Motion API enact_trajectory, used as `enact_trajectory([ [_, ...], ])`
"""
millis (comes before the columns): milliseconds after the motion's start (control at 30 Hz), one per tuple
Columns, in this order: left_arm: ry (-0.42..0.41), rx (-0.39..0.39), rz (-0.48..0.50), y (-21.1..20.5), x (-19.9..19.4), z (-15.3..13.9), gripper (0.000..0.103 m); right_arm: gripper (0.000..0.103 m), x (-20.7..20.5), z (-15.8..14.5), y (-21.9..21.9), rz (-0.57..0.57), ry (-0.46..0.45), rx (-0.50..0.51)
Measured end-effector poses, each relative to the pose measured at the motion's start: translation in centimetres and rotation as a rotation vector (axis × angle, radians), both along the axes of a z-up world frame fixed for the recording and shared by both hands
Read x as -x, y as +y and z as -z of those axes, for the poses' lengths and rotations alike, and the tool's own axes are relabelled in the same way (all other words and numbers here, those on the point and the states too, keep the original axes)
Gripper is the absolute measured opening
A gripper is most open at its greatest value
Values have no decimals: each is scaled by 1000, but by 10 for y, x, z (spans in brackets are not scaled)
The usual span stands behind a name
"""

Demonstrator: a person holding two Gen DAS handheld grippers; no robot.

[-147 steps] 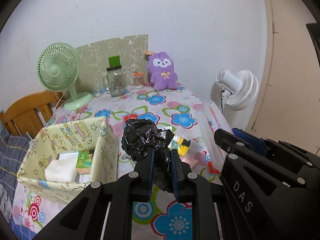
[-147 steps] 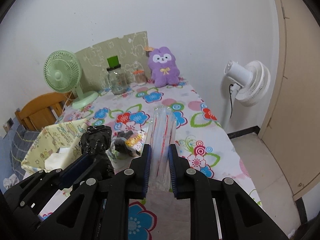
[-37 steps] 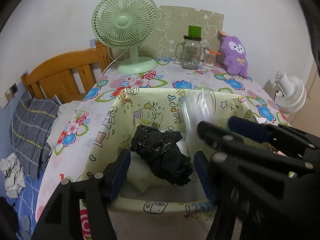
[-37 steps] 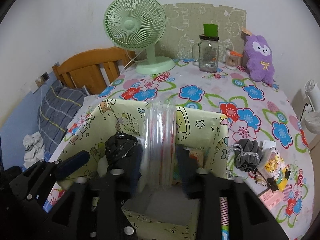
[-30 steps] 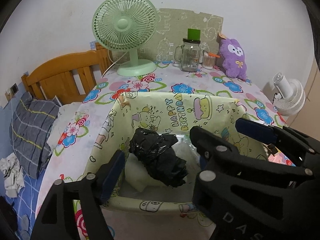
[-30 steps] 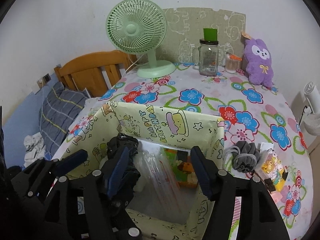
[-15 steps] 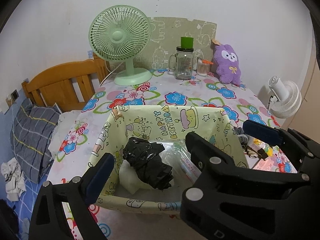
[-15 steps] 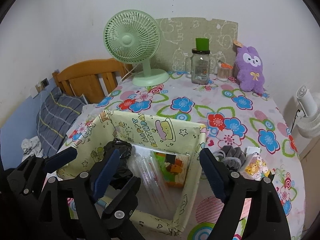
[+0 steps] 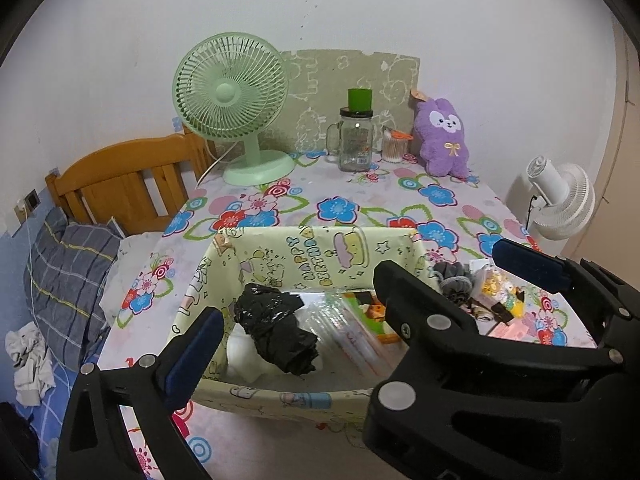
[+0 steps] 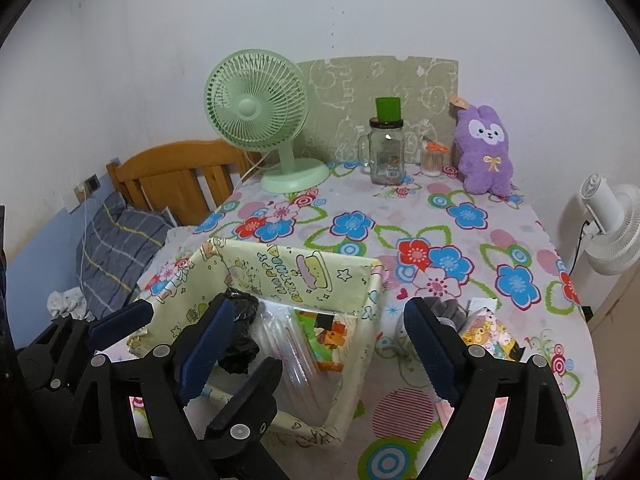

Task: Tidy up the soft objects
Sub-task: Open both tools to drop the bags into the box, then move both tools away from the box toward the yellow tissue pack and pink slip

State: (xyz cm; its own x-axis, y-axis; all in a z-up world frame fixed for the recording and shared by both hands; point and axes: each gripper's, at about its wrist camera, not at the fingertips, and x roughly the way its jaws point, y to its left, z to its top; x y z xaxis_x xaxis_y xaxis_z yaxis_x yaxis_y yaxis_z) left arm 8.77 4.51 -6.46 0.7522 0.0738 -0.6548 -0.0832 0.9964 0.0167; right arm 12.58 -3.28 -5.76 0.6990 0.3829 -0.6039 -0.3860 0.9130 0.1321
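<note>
Both grippers are released, holding nothing. The left gripper (image 9: 296, 316) and right gripper (image 10: 316, 336) hang above the yellow box (image 9: 320, 236); black bag (image 9: 276, 332) and clear bag (image 10: 292, 344) lie inside, below the fingers.

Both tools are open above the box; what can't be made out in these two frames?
- Box floor, left wrist view: hidden by black bag and right tool.
- Clear packet, right wrist view: partly behind left tool.
- Grey pouch: mostly behind right tool finger.

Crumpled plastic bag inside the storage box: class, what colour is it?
Black; the crumpled plastic bag shows best in the left wrist view.
</note>
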Motion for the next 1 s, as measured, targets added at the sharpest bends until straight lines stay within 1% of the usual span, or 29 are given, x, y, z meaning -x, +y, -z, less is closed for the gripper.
enact_trajectory([
  [267,-47,-23,10,-18,9,-11,103,89,11,-10,-18,16,-33,-6],
  [367,-54,-20,17,-24,11,-13,103,90,15,-13,-26,27,-44,-8],
  [467,-59,-16,27,-31,13,-15,103,94,19,-15,-35,45,-55,-17],
  [1000,-103,-2,88,-74,26,-20,103,97,39,-23,-81,114,-96,-9],
])
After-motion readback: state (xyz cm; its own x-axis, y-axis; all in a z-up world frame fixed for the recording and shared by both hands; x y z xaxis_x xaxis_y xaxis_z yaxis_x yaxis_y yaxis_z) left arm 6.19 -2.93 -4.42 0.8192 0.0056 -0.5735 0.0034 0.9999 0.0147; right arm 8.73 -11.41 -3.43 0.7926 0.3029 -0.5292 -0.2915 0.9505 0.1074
